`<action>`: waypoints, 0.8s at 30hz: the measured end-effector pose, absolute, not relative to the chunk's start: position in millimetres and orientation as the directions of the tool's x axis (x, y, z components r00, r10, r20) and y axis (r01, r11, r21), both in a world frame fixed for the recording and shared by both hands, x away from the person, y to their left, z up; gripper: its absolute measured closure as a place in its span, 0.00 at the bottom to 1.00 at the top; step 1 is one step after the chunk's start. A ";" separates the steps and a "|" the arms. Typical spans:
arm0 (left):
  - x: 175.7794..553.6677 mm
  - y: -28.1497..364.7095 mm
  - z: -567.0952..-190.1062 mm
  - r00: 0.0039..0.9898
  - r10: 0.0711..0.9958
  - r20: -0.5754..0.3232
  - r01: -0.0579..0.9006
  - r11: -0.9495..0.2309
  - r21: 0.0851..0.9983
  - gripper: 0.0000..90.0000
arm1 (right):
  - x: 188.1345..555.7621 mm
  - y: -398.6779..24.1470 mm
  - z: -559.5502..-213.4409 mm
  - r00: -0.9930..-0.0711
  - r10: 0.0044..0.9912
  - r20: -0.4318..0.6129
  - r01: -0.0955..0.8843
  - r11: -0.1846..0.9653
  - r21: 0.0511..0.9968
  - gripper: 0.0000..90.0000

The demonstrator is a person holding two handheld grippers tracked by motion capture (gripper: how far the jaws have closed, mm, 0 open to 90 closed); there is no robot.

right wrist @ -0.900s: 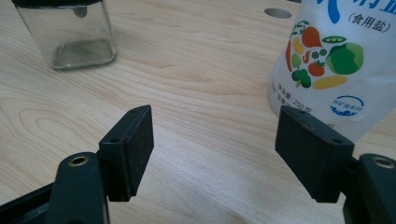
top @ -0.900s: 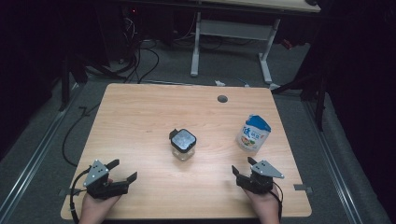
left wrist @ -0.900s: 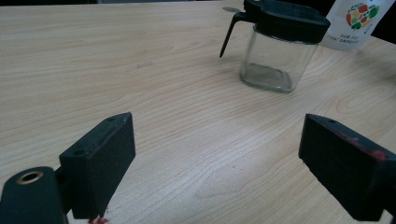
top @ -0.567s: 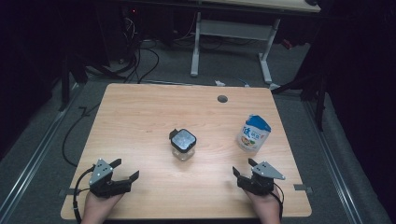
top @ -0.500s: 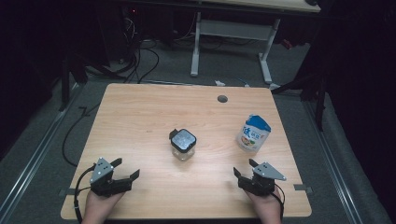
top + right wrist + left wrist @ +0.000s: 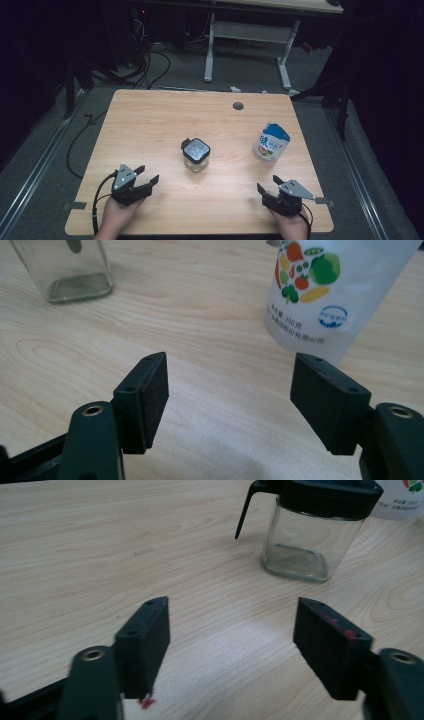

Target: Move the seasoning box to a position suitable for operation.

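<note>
Wooden table (image 6: 165, 125): light grain top with rounded corners and a round cable hole (image 6: 238, 106) near its far edge. It stands on grey carpet, with the white legs of a second desk (image 6: 250, 35) beyond it.

White stand-up pouch (image 6: 271, 142): blue top, upright on the table's right half, far side of the right gripper. The right gripper view shows printed vegetables and a blue mark on its front (image 6: 320, 295). Touched by nothing.

Glass jar (image 6: 195, 155): square, clear, apparently empty, with a black lid and a thin black lever hanging from the lid's side. It stands upright near the table's middle, between the two grippers and farther from the person, and apart from the pouch. The left gripper view has it ahead and to the right (image 6: 312, 530); the right gripper view has its base at the upper left (image 6: 70, 270).

Left gripper (image 6: 148, 177): in the person's hand at the near left edge, jaws spread apart with only bare wood between them, well short of the jar.

Right gripper (image 6: 268, 185): in the hand at the near right edge, jaws standing wide with nothing between them, the pouch ahead.
</note>
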State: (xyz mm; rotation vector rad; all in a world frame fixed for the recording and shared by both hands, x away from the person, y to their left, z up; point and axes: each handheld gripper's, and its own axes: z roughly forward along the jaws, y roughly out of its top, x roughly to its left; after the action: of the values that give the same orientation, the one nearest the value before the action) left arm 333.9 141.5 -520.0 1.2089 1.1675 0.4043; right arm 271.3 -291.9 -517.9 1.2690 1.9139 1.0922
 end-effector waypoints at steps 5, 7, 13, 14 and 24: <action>347.0 120.5 -519.0 0.436 0.773 -0.460 0.317 0.347 0.883 0.55 | 265.1 -289.6 -520.7 -0.390 0.920 -0.042 0.441 0.227 0.868 0.42; 353.3 113.8 -518.6 0.441 0.771 -0.459 0.311 0.348 0.884 0.63 | 263.2 -288.3 -521.4 -0.396 0.917 -0.052 0.441 0.240 0.865 0.43; 385.2 99.2 -524.9 0.433 0.767 -0.475 0.316 0.364 0.876 0.90 | 259.6 -286.1 -521.5 -0.405 0.912 -0.057 0.431 0.246 0.869 0.47; 385.2 99.2 -524.9 0.433 0.767 -0.475 0.316 0.364 0.876 0.94 | 259.6 -286.1 -521.5 -0.405 0.912 -0.057 0.431 0.246 0.869 0.47; 419.3 64.8 -530.4 0.479 0.749 -0.457 0.326 0.332 0.885 1.00 | 257.3 -281.5 -521.5 -0.407 0.910 -0.082 0.401 0.258 0.879 0.70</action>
State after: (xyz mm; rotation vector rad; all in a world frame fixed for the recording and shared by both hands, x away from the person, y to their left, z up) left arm 419.3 64.8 -530.4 1.2577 1.0968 0.3652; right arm 257.3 -281.5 -521.5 1.1853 1.9310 1.0889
